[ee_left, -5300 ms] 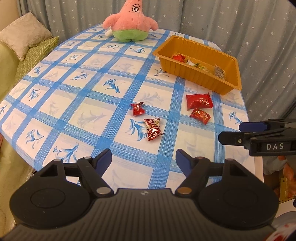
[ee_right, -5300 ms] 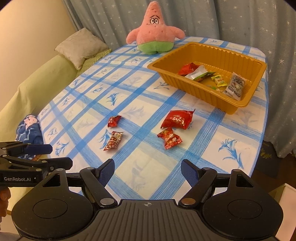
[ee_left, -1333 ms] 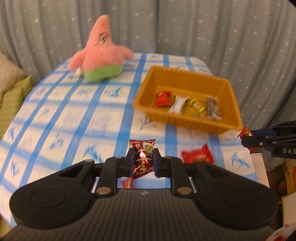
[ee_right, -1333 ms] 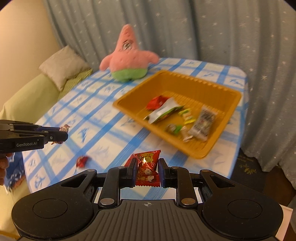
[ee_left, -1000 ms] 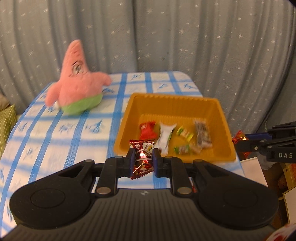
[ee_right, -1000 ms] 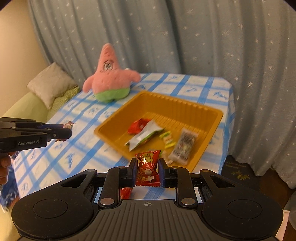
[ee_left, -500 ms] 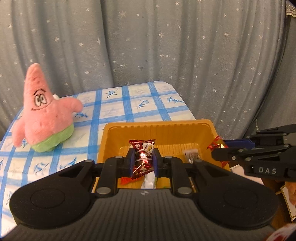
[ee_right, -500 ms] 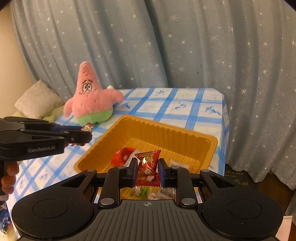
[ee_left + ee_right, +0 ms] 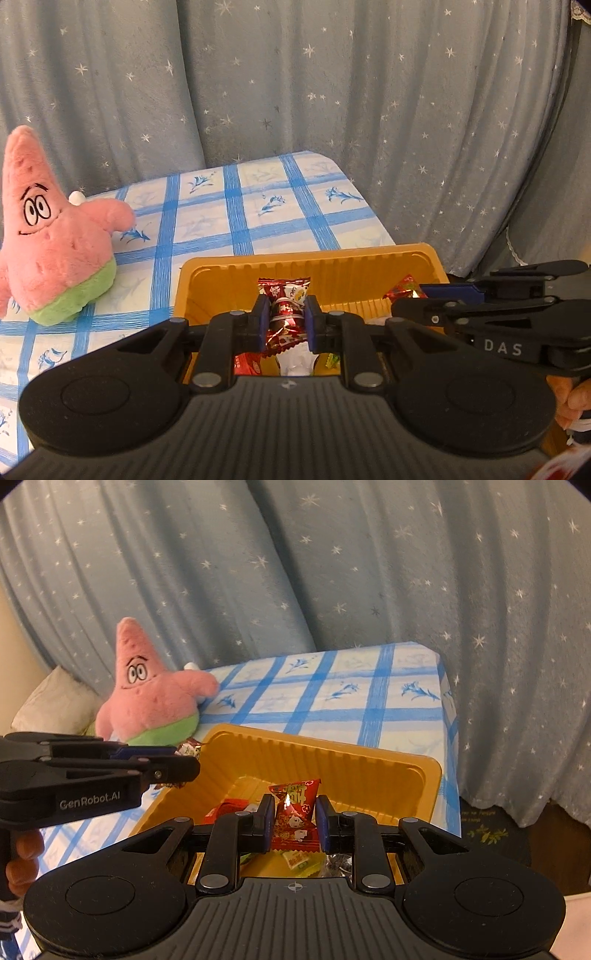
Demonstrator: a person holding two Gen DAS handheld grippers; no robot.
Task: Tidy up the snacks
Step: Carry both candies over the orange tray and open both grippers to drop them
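Both grippers, left (image 9: 283,324) and right (image 9: 294,823), pinch red candies above a half-hidden orange tray (image 9: 354,761).

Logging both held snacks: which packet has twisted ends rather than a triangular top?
The dark red candy in the left hand-held gripper; the right hand-held gripper's bright red packet is triangular.

I am working in a home living room: a star-printed grey-blue curtain (image 9: 332,92) hangs behind a table under a blue-checked floral tablecloth (image 9: 236,206), a pink starfish plush toy (image 9: 155,694) sits on it, and a cushion (image 9: 55,709) rests on a sofa beside it.
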